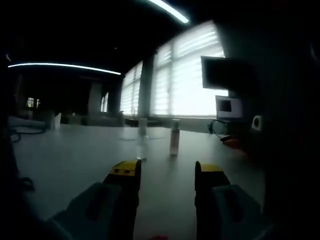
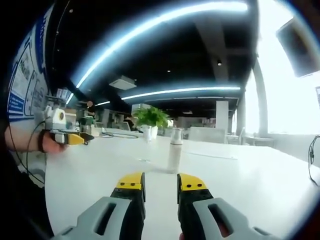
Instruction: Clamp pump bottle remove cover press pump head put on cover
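A slim white pump bottle (image 1: 174, 139) stands upright on the pale table (image 1: 75, 160), beyond my left gripper (image 1: 167, 172) and slightly right of its centre line. The left jaws stand wide apart with nothing between them. In the right gripper view the same bottle (image 2: 175, 151), topped by a clear cover, stands just ahead of my right gripper (image 2: 161, 183). Its yellow-tipped jaws are parted and hold nothing. Far left in that view, a hand holds the left gripper (image 2: 80, 138) low over the table.
A small clear upright object (image 1: 143, 131) stands left of the bottle; what it is I cannot tell. A monitor (image 1: 225, 72), a small screen (image 1: 229, 106) and an orange item (image 1: 232, 142) lie at the right. A potted plant (image 2: 151, 120) sits behind the bottle.
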Action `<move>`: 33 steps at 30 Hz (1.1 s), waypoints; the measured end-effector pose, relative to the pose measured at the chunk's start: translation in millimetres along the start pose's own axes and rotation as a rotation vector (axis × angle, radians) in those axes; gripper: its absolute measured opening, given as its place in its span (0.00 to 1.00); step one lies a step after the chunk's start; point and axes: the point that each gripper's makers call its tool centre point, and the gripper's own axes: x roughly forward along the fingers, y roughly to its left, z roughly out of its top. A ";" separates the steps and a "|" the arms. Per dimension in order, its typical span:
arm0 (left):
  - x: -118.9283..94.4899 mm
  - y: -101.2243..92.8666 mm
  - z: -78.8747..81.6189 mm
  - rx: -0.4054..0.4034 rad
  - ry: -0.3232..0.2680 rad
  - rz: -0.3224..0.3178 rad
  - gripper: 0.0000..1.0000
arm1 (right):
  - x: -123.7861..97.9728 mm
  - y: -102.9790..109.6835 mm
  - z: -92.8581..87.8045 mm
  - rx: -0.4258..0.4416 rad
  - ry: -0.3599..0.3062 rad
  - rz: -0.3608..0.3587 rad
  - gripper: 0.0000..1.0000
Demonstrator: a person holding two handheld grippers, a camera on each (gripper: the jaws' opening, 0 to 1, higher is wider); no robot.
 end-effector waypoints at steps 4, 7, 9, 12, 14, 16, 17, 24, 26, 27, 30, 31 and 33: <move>0.5 -1.4 -0.5 -0.001 0.002 -0.008 0.34 | -1.0 -0.6 0.0 -0.005 -0.001 -0.008 0.20; 0.3 -1.9 -0.3 -0.002 0.002 -0.012 0.34 | -1.4 -1.1 0.8 -0.002 -0.003 -0.011 0.20; 0.2 -1.7 -0.2 -0.006 0.001 -0.013 0.34 | -1.5 -0.8 0.6 -0.003 -0.001 -0.012 0.20; 0.0 -0.6 0.1 -0.012 -0.001 -0.013 0.34 | -1.6 -0.6 0.6 -0.004 -0.001 -0.011 0.20; 0.1 -2.0 0.3 -0.015 -0.001 -0.014 0.34 | -1.8 -0.3 1.0 -0.002 -0.002 -0.011 0.20; 0.3 -3.1 0.2 -0.013 0.000 -0.015 0.34 | -1.7 -1.6 0.8 0.006 -0.002 -0.015 0.19; 0.3 -3.4 0.3 -0.011 0.000 -0.016 0.34 | -1.7 -2.0 0.7 0.010 -0.003 -0.016 0.19; 0.4 -4.4 -0.2 -0.002 0.003 -0.016 0.33 | -1.4 -0.8 1.3 0.011 -0.006 -0.012 0.19; 0.5 -3.5 -0.3 -0.004 0.003 -0.017 0.33 | -1.3 -0.6 1.2 0.010 -0.005 -0.013 0.19; 0.5 -3.2 -0.4 -0.005 0.003 -0.017 0.33 | -1.1 -1.0 0.8 0.010 -0.003 -0.014 0.19; 0.4 -1.2 -0.9 -0.005 0.003 -0.015 0.33 | -1.3 -0.9 0.4 0.009 -0.002 -0.013 0.19; 0.3 -0.7 -0.8 -0.007 0.003 -0.014 0.33 | -1.3 -0.6 0.6 0.010 -0.003 -0.013 0.19; 0.3 -0.6 -0.6 -0.011 0.001 -0.014 0.33 | -1.4 -0.6 0.8 0.010 -0.004 -0.013 0.19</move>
